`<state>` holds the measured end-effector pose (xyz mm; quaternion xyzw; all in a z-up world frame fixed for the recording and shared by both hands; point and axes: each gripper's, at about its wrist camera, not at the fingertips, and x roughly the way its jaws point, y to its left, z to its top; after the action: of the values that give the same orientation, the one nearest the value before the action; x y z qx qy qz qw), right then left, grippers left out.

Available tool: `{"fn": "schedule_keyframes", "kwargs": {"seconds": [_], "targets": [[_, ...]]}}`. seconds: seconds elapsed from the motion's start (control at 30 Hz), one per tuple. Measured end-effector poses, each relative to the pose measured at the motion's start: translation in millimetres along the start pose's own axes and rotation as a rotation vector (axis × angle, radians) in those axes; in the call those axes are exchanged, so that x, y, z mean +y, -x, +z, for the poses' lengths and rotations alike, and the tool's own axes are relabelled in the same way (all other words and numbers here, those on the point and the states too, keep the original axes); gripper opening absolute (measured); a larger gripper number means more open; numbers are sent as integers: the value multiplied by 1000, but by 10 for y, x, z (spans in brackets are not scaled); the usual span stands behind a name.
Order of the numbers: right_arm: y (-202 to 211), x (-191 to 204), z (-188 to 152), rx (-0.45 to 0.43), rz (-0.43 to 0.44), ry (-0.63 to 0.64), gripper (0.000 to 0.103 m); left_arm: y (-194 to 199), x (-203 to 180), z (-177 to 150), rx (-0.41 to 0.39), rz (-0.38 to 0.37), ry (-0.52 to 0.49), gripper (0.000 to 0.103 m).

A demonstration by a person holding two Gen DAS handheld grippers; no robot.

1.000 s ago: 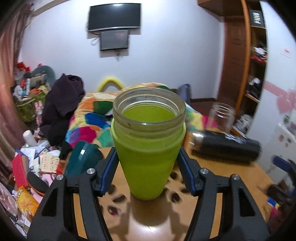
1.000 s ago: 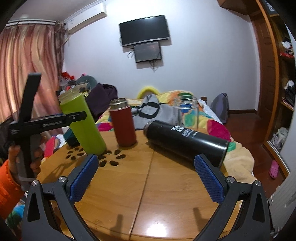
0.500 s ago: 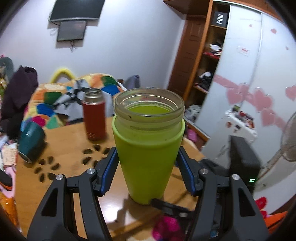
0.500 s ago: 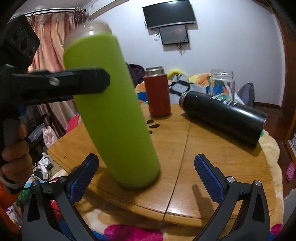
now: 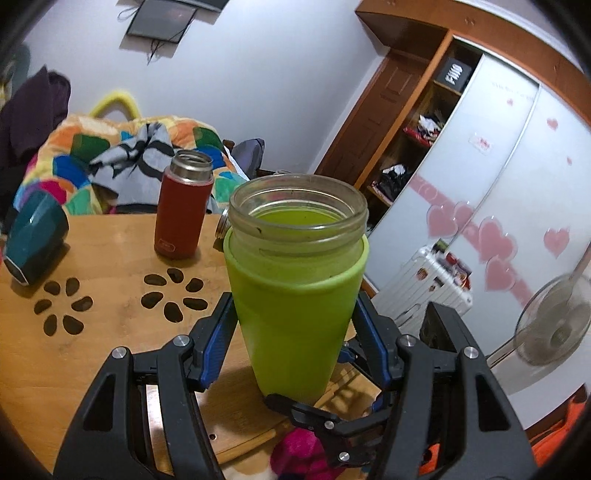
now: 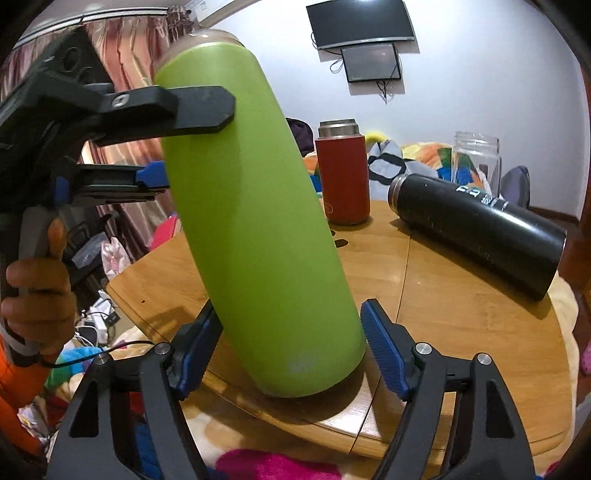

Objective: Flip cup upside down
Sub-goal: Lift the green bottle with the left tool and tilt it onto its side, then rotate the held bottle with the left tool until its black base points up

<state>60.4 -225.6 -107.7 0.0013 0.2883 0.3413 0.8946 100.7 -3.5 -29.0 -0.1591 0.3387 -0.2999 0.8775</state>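
- Pale bluish-white plaster wall [image 6: 480, 92] carrying a black wall-mounted flat screen [image 6: 360, 22].
- Pink pleated curtain [image 6: 129, 55] at the left.
- Brown wooden shelf unit [image 5: 413, 122] beside a white sliding wardrobe door with pink hearts [image 5: 517, 184].
- Round light wooden table with petal-shaped cut-outs [image 5: 110, 266].
- Bed under a multicoloured patchwork quilt [image 5: 74, 147].
- White standing fan [image 5: 554, 325].

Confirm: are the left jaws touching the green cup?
Touching. The left wrist view shows the left gripper's blue pads pressed against both sides of the green cup, with no gap either side.
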Motion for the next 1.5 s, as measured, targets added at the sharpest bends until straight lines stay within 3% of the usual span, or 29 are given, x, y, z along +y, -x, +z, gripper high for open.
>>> {"fn": "schedule_keyframes", "kwargs": {"seconds": [0.3, 0.8, 0.9, 1.03, 1.23, 1.37, 1.5], "targets": [[5, 90, 40, -5, -28, 41, 68, -50, 399, 74, 1, -66, 162, 63], [8, 37, 69, -24, 1, 10, 64, -344, 1014, -201, 104, -77, 426, 68], [19, 36, 57, -21, -13, 4, 64, -341, 941, -203, 112, -28, 378, 65], [33, 25, 53, -21, -10, -6, 64, -235, 677, -139, 84, 3, 246, 65], [14, 22, 64, -14, -10, -10, 65, -163, 249, -49, 33, 134, 22, 61], [-100, -27, 23, 38, -1, -33, 65, -213, 70, -89, 33, 194, -95, 41], [-161, -5, -19, 64, -23, -20, 63, -305, 46, -162, 49, 235, -142, 25]]}}
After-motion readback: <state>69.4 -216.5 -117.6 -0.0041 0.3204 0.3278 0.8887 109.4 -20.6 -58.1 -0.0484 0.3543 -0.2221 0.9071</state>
